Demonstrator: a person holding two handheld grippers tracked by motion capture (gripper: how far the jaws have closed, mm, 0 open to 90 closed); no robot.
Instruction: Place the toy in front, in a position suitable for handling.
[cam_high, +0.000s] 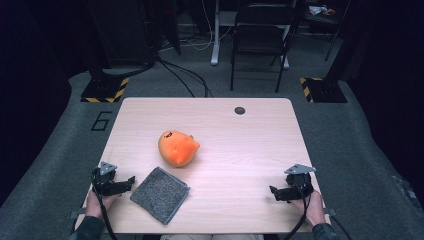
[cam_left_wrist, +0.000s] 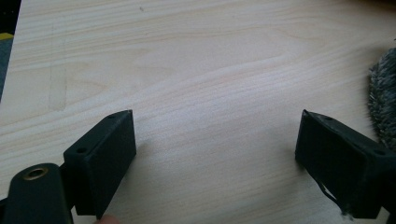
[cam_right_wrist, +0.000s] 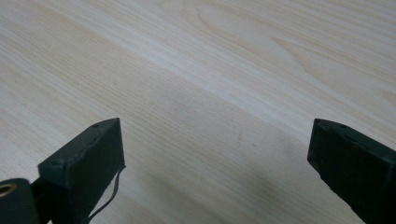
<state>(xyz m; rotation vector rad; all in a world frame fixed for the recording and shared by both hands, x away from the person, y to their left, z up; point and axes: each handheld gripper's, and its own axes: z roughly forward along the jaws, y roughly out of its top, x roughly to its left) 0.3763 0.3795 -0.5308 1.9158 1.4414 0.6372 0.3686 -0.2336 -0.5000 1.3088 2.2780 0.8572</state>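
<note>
Grey cloth (cam_high: 160, 194) and orange plush toy (cam_high: 177, 148) on light wooden table (cam_high: 250, 150).
Cloth folded square, fuzzy, flat near front edge, corners turned diagonally; toy rounded, lying on its side just behind, apart from cloth.

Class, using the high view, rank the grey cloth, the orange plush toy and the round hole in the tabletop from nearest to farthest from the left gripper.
From the left gripper:
1. Grey cloth, just beside it at the near edge.
2. Orange plush toy, mid-table beyond the cloth.
3. Round hole, near the far edge.
</note>
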